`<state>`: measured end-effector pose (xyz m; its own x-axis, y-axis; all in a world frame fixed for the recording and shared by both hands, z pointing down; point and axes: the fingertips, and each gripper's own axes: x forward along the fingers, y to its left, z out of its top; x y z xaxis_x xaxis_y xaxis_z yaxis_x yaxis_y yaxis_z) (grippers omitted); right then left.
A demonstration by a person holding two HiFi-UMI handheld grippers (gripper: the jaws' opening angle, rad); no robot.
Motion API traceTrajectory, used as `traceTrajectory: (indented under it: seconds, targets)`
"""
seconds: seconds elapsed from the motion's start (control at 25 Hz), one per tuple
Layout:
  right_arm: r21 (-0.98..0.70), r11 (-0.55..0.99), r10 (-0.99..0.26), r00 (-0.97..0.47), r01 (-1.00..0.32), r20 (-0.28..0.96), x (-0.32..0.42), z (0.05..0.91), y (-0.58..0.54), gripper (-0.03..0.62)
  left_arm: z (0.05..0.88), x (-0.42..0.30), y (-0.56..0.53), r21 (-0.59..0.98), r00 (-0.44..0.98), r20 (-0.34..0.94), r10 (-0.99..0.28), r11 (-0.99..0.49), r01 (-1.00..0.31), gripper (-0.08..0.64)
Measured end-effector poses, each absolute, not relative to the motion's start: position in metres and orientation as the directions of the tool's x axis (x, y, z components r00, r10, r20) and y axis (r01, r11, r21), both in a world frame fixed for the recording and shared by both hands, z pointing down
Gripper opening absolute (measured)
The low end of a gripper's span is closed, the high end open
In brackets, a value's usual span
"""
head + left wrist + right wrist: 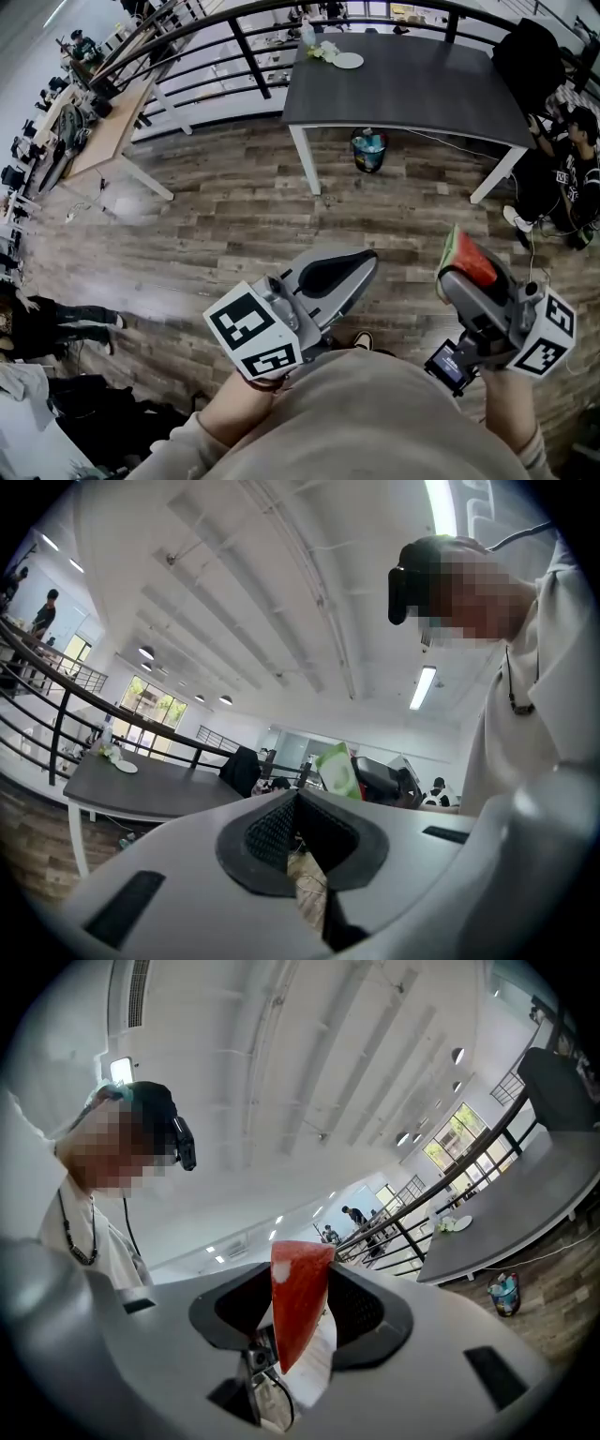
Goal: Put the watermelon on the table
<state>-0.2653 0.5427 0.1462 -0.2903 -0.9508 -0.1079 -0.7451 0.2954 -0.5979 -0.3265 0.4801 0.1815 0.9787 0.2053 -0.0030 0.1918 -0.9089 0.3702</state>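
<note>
- Your right gripper [459, 270] is clamped on the watermelon [467, 255], a red wedge with a green rind. The pads press on its two flat red faces, and the wide end pokes out past the tips.
- In the right gripper view the watermelon [298, 1297] narrows to a point low between the jaws, so the grip sits on the thicker part.
- Your left gripper [364, 260] is closed on nothing, its pads meeting at the tips.
- Handling, as a judgement:
  - The wedge looks small and light, easy for one gripper.
  - I cannot tell whether it is real fruit or a model. If it is real, expect soft, wet, slippery flesh that bruises under a hard squeeze.
  - The flat faces are the right hold; the curved rind would tend to roll out of the pads.
  - Keep the squeeze only firm enough to stop it sliding toward the thin end.
- The table [403, 89] stands well apart from you, across the wooden floor [216, 216].
- A plate [348, 60] sits near its far edge and the rest of the top is bare, so a near patch would suit laying the wedge on a flat face.
</note>
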Motion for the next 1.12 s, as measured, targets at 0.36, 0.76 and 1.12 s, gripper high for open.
traceTrajectory:
  seconds: [0.36,0.76,1.12]
  targets:
    - [-0.605,0.296,-0.955,-0.252,-0.739,-0.16,-0.23,0.145,0.563,0.196,0.177,-0.302,0.489,0.354,0.974,0.039,0.224,-0.914,0.196,0.002]
    - [-0.611,0.198,-0.979,-0.121,-0.766,-0.166,-0.177,0.151,0.573,0.196,0.171,-0.226,0.493,0.351,0.927,0.013,0.375,-0.87,0.347,0.002]
    - [-0.595,0.094,-0.993,-0.031,-0.798,-0.115,-0.15,0.162,0.536,0.196,0.186,-0.187,0.438,0.375,0.899,-0.014,0.438,-0.831,0.411,0.002]
